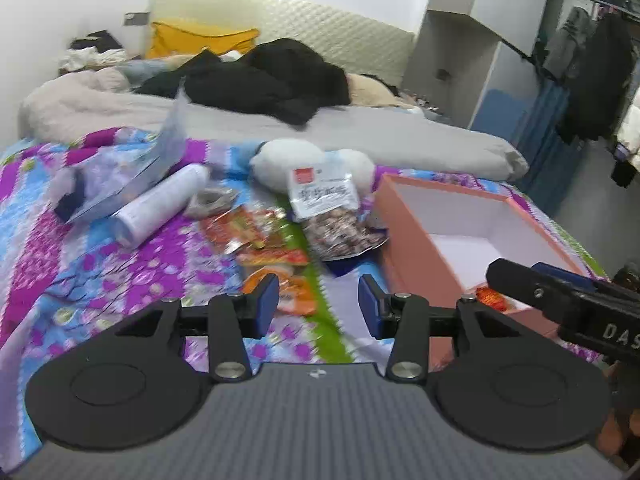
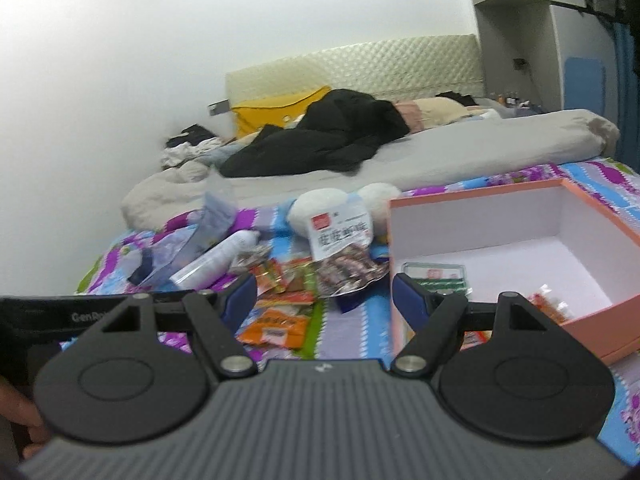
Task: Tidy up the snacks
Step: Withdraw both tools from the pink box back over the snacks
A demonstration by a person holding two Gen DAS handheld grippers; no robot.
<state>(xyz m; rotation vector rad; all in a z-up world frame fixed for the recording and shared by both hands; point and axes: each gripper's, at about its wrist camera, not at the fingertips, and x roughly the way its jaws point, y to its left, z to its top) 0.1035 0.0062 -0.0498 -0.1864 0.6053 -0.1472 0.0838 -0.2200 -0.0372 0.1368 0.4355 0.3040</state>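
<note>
Left gripper (image 1: 319, 298), black with blue pads, hovering over the bedspread with jaws partly apart and gripping nothing; an orange foil snack packet (image 1: 294, 290) lying just past the left pad. Right gripper (image 2: 324, 294), same black-and-blue build, hanging with jaws spread wider, likewise holding nothing; its right pad overlapping the near wall of the box in its own wrist view, contact impossible to judge.

Lying between and ahead of both grippers: a loose heap of small red and orange snack sachets (image 1: 256, 236) on the purple, blue and white patterned bedspread (image 1: 120, 264). Resting just beyond the heap: a clear bag of brown wrapped sweets with a white label and red square (image 1: 332, 216), leaning against a white plush toy (image 1: 288, 160). Lying to the left of these: a white cylindrical bottle on its side (image 1: 160, 204), beside a crumpled translucent plastic bag (image 1: 132, 176).

Sitting open to the right of the heap: a salmon-pink cardboard box with white inside (image 2: 592, 320), already containing a flat green-and-white packet (image 2: 436, 278) and a few small red-and-clear sachets (image 2: 548, 304).

Piled further back: black clothing (image 1: 276, 80) on grey bedding, a yellow cushion (image 1: 200, 38) against the cream quilted headboard (image 1: 320, 32).
</note>
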